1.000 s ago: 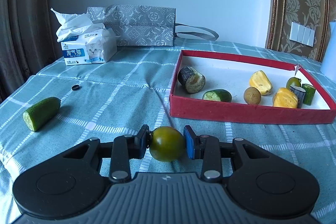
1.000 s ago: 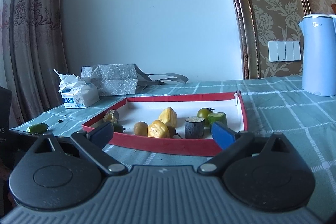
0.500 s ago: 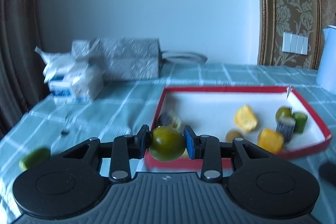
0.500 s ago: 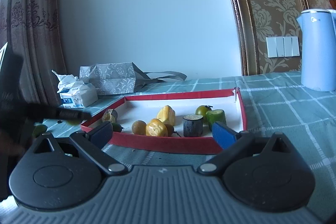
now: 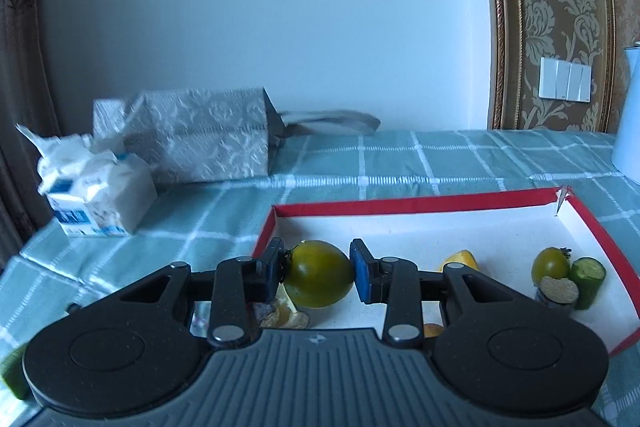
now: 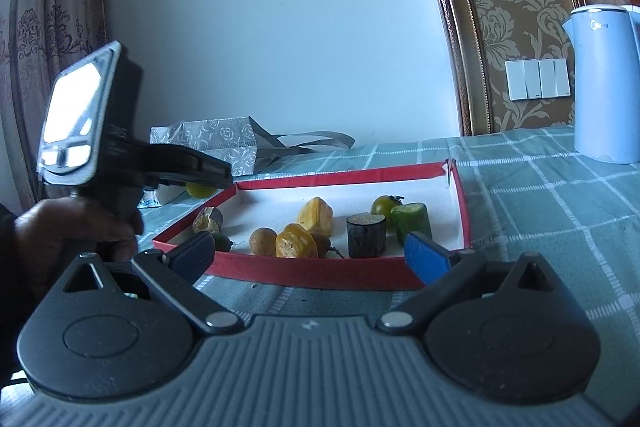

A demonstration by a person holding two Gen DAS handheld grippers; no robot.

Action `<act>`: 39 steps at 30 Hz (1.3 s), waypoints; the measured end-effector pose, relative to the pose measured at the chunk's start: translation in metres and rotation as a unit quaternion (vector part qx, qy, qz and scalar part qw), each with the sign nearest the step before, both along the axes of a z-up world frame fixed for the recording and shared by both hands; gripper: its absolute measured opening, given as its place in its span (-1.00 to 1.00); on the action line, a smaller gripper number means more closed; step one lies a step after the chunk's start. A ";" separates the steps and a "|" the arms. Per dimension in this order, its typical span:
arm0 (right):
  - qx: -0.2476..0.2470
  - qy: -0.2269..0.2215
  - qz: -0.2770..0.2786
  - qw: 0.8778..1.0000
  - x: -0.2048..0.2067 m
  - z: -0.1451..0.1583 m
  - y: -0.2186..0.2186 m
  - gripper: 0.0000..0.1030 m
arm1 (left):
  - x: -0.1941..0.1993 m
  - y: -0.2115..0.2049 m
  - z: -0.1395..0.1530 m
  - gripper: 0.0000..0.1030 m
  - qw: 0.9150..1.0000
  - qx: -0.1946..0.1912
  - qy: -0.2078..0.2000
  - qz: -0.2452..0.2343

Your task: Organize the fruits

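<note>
Carrying over the red-walled tray (image 5: 420,205), aiming for the bare white floor at about twelve o'clock of the left gripper (image 5: 318,273), clear of the yellow pieces (image 6: 314,215) at three o'clock; lowering before letting go of the green tomato (image 5: 319,273), pinched tight between near-closed pads; keeping the right gripper (image 6: 312,255) spread wide, empty, at six o'clock

From over the left tongs (image 5: 318,269), their black body hides most of what lies at the near end of the red tray (image 5: 408,205), and a green piece (image 5: 12,375) is cut off at the left edge. The tissue pack (image 5: 98,195) is blurred, its print unreadable. The pale blue kettle (image 5: 630,115) is cropped at the right.
</note>
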State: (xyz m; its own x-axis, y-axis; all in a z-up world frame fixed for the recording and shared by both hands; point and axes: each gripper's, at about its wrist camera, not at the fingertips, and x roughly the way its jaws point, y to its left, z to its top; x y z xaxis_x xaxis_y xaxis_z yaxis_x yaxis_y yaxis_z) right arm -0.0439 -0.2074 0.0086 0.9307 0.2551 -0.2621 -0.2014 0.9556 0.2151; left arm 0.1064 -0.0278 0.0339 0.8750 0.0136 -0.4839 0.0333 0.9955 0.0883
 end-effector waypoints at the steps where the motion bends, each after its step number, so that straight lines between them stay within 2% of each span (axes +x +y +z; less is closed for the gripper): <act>1: 0.001 0.001 0.000 1.000 0.000 0.000 0.000 0.96 | 0.003 0.002 -0.002 -0.32 1.000 -0.007 0.006 -0.002; 5: 0.006 0.002 0.002 1.000 0.002 0.000 -0.001 0.96 | 0.013 0.005 -0.010 -0.29 0.999 -0.025 0.038 -0.024; 6: 0.007 0.002 0.003 1.000 0.001 0.000 -0.001 0.96 | 0.014 0.005 -0.012 -0.20 0.999 -0.026 0.042 -0.021; 7: 0.008 0.002 0.004 1.000 0.002 0.000 -0.001 0.96 | 0.014 0.004 -0.013 -0.06 0.999 -0.023 0.042 -0.016; 8: 0.008 0.002 0.005 1.000 0.001 0.000 -0.002 0.96 | 0.013 0.002 -0.014 0.38 0.999 -0.019 0.037 -0.014; 9: 0.009 0.002 0.005 1.000 0.002 0.000 -0.002 0.96 | 0.011 0.001 -0.014 0.70 0.999 -0.013 0.027 -0.011; 10: 0.009 0.002 0.006 1.000 0.001 0.000 -0.002 0.96 | 0.007 0.000 -0.014 0.75 1.000 -0.006 0.012 -0.006; 12: 0.011 0.003 0.006 1.000 0.002 0.000 -0.003 0.96 | 0.003 -0.002 -0.010 0.76 1.000 0.010 -0.008 0.000; 20: 0.006 0.000 0.002 1.000 0.002 0.000 -0.002 0.96 | -0.015 0.001 0.004 0.76 1.000 0.018 -0.019 0.004; 26: -0.002 -0.006 -0.001 1.000 0.000 0.001 0.000 0.99 | -0.047 0.017 0.009 0.76 1.000 -0.003 -0.019 0.009; 34: -0.037 -0.016 0.013 0.999 -0.005 0.004 0.011 1.00 | -0.084 0.030 -0.001 0.76 1.000 0.014 -0.024 0.000; 39: -0.074 -0.023 -0.009 0.997 -0.007 0.004 0.020 1.00 | -0.094 0.041 -0.003 0.77 1.000 -0.005 -0.021 -0.001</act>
